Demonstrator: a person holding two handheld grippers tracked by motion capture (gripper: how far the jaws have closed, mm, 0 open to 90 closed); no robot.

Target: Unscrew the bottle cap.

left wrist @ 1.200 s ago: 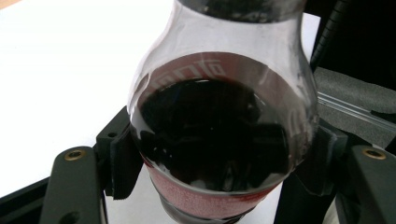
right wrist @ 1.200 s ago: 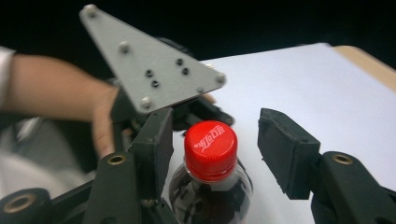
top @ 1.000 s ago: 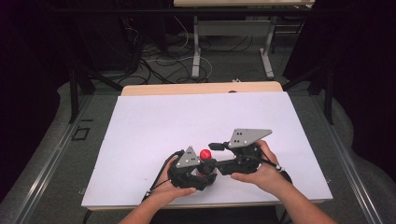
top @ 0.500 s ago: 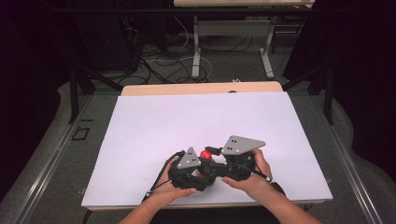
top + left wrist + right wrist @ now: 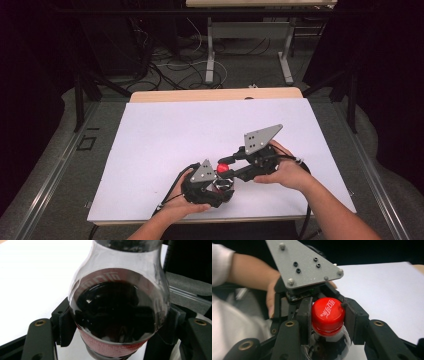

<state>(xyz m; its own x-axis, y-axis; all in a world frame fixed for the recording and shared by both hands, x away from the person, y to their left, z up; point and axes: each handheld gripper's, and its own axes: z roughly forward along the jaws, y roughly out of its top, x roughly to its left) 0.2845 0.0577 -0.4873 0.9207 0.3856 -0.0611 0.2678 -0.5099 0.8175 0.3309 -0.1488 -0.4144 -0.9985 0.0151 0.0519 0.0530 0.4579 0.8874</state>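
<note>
Bottle [image 5: 117, 315], approx. half full of dark cola, is judged slick, fairly stiff and moderately heavy; its body is clamped by the left gripper [image 5: 215, 182]. Red cap [image 5: 327, 313], at 12 o'clock of the body, is pinched by the right gripper [image 5: 326, 315], whose jaws have just closed — best hold for twisting.

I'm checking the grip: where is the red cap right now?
In the right gripper view the red cap sits centre, clamped between the right tongs, atop the bottle.

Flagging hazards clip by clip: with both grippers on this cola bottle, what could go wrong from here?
1. The right gripper has just closed on the red cap; the pads catch only its sides, so a twist might slip.
2. The left gripper clamps the bottle on its rounded glossy body, so the bottle may rotate in the grip.
3. Dark liquid could spill onto the white table once the cap loosens.
</note>
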